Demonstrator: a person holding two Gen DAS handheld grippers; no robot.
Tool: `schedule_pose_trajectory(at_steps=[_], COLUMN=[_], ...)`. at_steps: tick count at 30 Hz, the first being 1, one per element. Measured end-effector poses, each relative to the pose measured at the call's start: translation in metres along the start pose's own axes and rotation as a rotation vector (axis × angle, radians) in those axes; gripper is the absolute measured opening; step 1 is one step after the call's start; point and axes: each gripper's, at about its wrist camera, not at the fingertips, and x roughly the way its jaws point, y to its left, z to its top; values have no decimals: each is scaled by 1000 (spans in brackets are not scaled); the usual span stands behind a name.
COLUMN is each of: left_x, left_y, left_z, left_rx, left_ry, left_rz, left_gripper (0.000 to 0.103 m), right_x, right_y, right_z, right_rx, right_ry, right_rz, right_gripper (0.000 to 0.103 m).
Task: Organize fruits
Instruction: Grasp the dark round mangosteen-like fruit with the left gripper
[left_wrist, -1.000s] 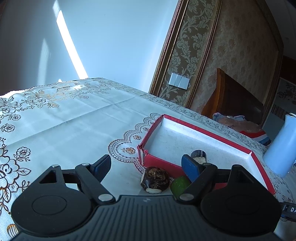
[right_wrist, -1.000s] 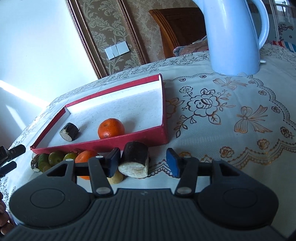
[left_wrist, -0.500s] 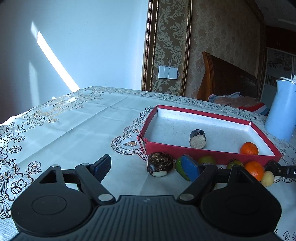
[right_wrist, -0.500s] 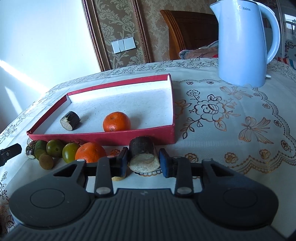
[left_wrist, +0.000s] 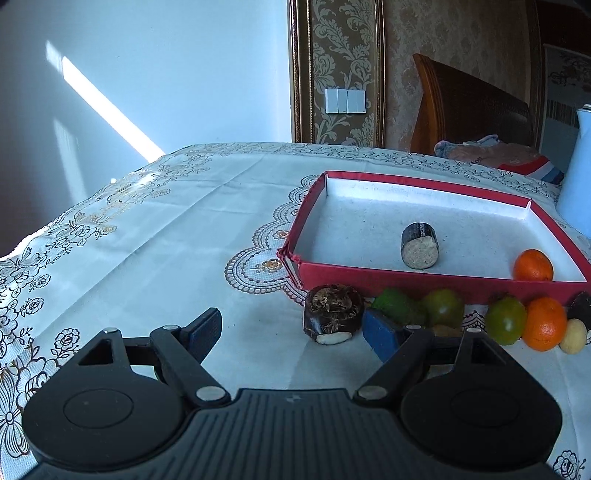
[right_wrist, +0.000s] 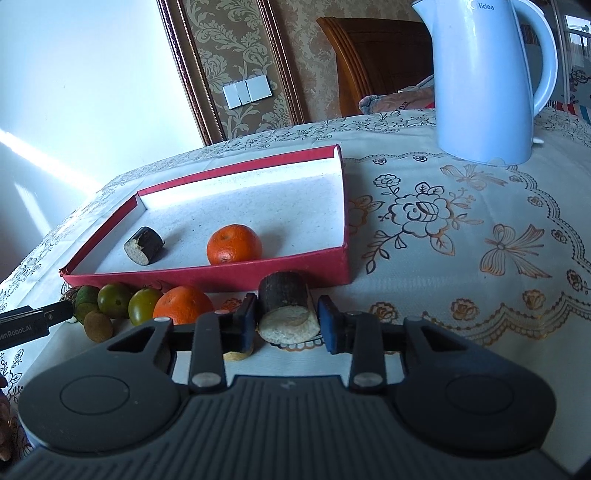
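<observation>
A red box (left_wrist: 436, 277) (right_wrist: 207, 276) with a white floor holds a dark cut stalk piece (left_wrist: 420, 250) (right_wrist: 143, 245) and an orange (left_wrist: 533, 265) (right_wrist: 234, 244). In front of it lie a brown water chestnut (left_wrist: 333, 314), green fruits (left_wrist: 443, 307) (right_wrist: 115, 300), an orange (left_wrist: 545, 323) (right_wrist: 183, 304) and small tan fruits (right_wrist: 98, 326). My left gripper (left_wrist: 293, 330) is open and empty, just left of the chestnut. My right gripper (right_wrist: 287, 323) is shut on a second dark stalk piece (right_wrist: 286, 311) by the box's front wall.
A light blue kettle (right_wrist: 487, 79) stands at the back right on the lace tablecloth (left_wrist: 147, 236). A wooden chair (left_wrist: 469, 107) with clothes on it is behind the table. The left gripper's finger (right_wrist: 33, 321) shows at the far left of the right wrist view.
My right gripper has closed on the dark stalk piece and lifted and pulled back slightly. My left gripper has drawn back and swung right, bringing the whole row of fruit into view.
</observation>
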Motion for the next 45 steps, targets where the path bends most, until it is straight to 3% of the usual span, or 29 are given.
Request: schedule_pose_trajectory(at_steps=[6,14,17,19,21,35,36,39,45], left_x=[12,17,15,16,15,15,14,12,12], left_y=[-9,-6,-6,-5,-7,-9,-11,-13,-13], left_z=[8,9,8,7,5,5,4,4,4], left_rx=[55,21,13,0,-6,3,12,22,17], left_ry=[0,16,15,35,38,28,21,11,9], left_rz=[22,10,7,-21,-28,-16,-9,-45,-45], left_gripper=[84,83,81,70,67,66,65,40,40], right_x=[0,1,1,1,1,2,2,0,0], right_y=[-1,-1,-1,-1,0,11,11,12,12], right_z=[0,0,0,0,0,-1,-1,-2,-1], right_rx=[6,6,6,4,-3,-62,-68,-77,-75], right_ry=[-1,-1,-1,0,3,3,2,-2,-6], right_rz=[3,4,4,2,0,-37,-40,-46,-53], right_gripper=[33,33,33,33,33,32,33,32,33])
